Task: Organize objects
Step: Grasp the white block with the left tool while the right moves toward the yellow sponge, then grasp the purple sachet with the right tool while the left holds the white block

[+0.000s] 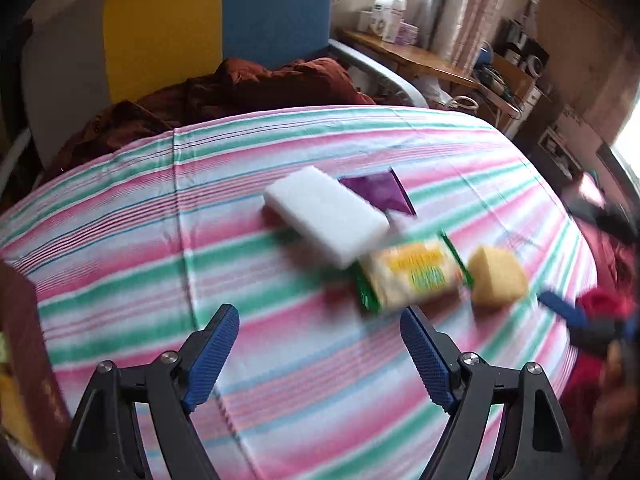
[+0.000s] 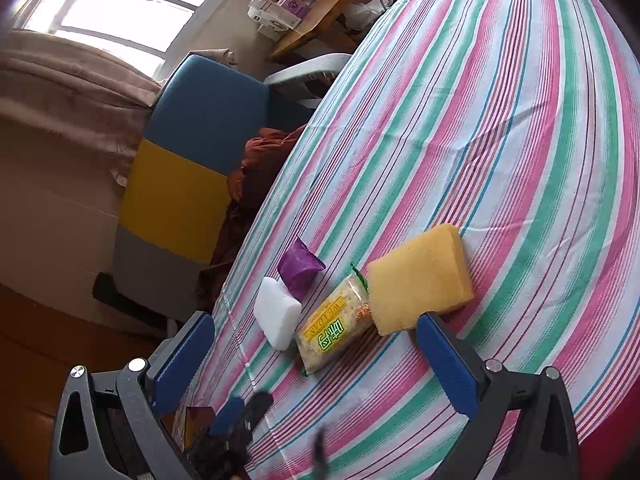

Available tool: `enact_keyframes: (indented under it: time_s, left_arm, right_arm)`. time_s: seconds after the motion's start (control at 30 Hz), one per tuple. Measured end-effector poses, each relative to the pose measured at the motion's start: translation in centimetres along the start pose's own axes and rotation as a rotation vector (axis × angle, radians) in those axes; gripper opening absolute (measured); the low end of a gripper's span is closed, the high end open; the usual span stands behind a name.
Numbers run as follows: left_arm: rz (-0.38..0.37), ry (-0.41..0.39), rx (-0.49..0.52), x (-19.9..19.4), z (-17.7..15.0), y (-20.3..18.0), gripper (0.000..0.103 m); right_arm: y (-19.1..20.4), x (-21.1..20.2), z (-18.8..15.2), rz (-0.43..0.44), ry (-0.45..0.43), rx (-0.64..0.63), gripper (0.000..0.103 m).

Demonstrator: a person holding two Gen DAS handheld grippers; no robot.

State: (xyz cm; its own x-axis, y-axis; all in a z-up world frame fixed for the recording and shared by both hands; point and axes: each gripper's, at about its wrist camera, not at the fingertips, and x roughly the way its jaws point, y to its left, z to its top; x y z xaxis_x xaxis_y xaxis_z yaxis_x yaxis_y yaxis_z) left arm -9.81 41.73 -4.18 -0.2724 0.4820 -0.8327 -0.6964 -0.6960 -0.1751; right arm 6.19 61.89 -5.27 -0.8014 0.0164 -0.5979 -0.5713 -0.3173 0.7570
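Striped tablecloth (image 2: 500,140): white sponge (image 1: 326,216), yellow sponge (image 2: 420,276) soft, light; snack packet (image 2: 334,326) crinkly, likely slippery, pinch across width. Left gripper (image 1: 320,344), right gripper (image 2: 316,344) both spread, empty.

Pink-green striped cloth (image 1: 280,360); yellow sponge (image 2: 420,276)

Striped tablecloth (image 2: 500,128), white sponge (image 2: 278,312), cracker packet (image 2: 334,326), yellow sponge (image 2: 420,276)

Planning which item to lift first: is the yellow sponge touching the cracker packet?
Touching. In the right wrist view the yellow sponge overlaps the cracker packet's end, with no cloth between them.
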Motion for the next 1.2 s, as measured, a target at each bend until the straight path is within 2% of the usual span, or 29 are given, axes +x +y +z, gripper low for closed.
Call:
enact_keyframes:
  time_s: [0.2, 0.37, 0.5, 0.53, 0.57, 0.6, 0.63, 0.73, 0.9, 1.03, 1.2]
  left_arm:
    - [0.018, 0.03, -0.121, 4.2, 5.3, 0.5, 0.088]
    - [0.014, 0.064, -0.212, 7.2, 7.6, 0.7, 0.09]
    - [0.027, 0.102, -0.223, 9.6, 8.1, 0.7, 0.091]
    - [0.024, 0.088, -0.217, 9.9, 8.1, 0.8, 0.093]
    - [0.028, 0.078, -0.199, 9.9, 8.2, 0.8, 0.093]
    - [0.031, 0.072, -0.18, 9.9, 8.1, 0.7, 0.087]
    - [0.039, 0.058, -0.173, 9.6, 7.8, 1.0, 0.076]
    - [0.032, 0.038, -0.111, 9.0, 6.9, 1.6, 0.069]
    - [0.049, 0.002, -0.002, 6.4, 2.9, 2.3, 0.066]
    - [0.043, -0.01, -0.014, 4.2, 0.0, 3.2, 0.066]
    - [0.054, -0.059, 0.001, 0.6, -5.7, 3.4, 0.066]
  right_arm:
    - [0.3, 0.7, -0.3, 0.023, 0.044, -0.008, 0.103]
    - [-0.2, 0.8, -0.2, 0.027, 0.055, 0.015, 0.103]
    - [-0.4, 0.8, -0.2, 0.024, 0.051, 0.026, 0.103]
    - [-0.5, 0.8, -0.2, 0.022, 0.05, 0.028, 0.103]
    - [-0.5, 0.7, -0.1, 0.019, 0.049, 0.03, 0.103]
    - [-0.6, 0.7, -0.1, 0.013, 0.046, 0.033, 0.103]
    - [-0.7, 0.7, -0.1, 0.009, 0.043, 0.037, 0.103]
    - [-0.7, 0.6, -0.1, -0.006, 0.033, 0.037, 0.103]
    - [-0.5, 0.3, -0.1, -0.036, 0.013, 0.016, 0.103]
    - [-0.2, 0.3, -0.1, -0.062, 0.008, -0.007, 0.103]
    - [0.3, 0.4, -0.3, -0.082, 0.011, -0.04, 0.103]
